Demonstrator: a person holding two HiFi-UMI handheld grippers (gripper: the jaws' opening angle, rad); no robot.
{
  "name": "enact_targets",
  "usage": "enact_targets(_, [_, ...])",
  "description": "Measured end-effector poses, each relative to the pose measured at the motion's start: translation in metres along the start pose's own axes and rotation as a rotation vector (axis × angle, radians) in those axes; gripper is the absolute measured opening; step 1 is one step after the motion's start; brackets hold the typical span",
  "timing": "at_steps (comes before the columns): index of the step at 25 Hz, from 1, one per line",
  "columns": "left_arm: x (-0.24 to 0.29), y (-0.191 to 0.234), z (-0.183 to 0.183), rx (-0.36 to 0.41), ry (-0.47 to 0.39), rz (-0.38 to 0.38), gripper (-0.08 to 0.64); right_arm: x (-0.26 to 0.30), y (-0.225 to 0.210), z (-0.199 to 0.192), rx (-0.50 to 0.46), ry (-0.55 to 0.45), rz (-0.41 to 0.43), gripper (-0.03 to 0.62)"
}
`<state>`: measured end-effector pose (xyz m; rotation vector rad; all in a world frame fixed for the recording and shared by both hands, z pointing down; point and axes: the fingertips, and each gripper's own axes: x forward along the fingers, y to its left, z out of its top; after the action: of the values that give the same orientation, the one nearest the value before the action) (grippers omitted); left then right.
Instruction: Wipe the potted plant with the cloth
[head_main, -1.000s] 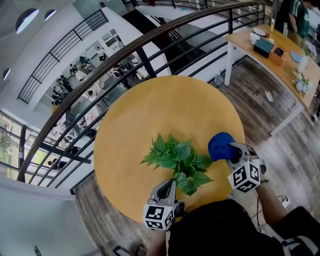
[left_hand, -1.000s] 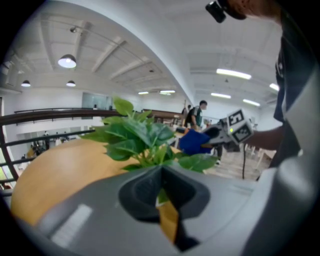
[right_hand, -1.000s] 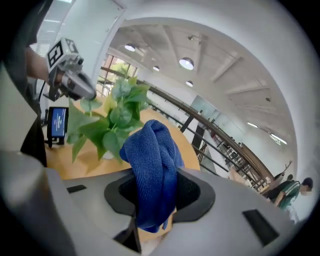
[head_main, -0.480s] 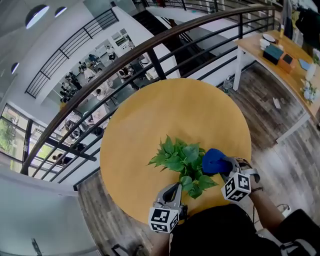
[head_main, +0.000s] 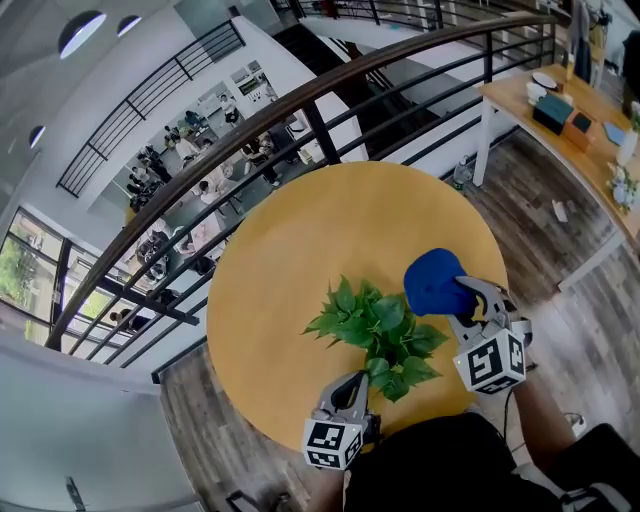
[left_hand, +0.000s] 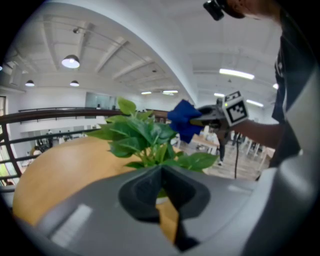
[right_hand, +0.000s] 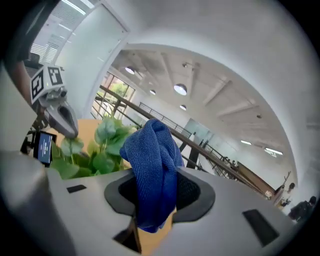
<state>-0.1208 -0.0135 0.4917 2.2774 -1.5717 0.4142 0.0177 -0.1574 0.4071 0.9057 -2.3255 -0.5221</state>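
The pot of the potted plant (head_main: 375, 325) is being hidden by its own leaves near the round table's (head_main: 290, 240) front edge. The blue cloth (head_main: 435, 283) is being pinched by the right gripper (head_main: 458, 297), bunched lengthwise and pointing forward, just beside the leaves. The left gripper's (head_main: 346, 384) jaws are being held pressed together.

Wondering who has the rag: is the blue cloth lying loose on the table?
No, the right tool has the blue cloth pinched between its jaws.

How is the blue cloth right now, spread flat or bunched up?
Bunched up. The blue cloth hangs as a rumpled wad pinched in the right gripper, near the potted plant leaves.
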Motion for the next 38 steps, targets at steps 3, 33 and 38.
enact_targets(3, [0.0,0.0,0.001,-0.001,-0.002,0.0,0.002,0.005,0.023,0.043,-0.061,-0.086,0.055,0.137])
enact_targets(33, [-0.003,0.004,0.001,-0.001,-0.015,0.013,0.002,0.023,0.09,0.086,-0.246,-0.131,0.188,0.137])
enact_targets(38, [0.0,0.003,0.005,-0.007,-0.019,0.021,0.002,0.023,0.126,0.056,-0.26,-0.093,0.294,0.137])
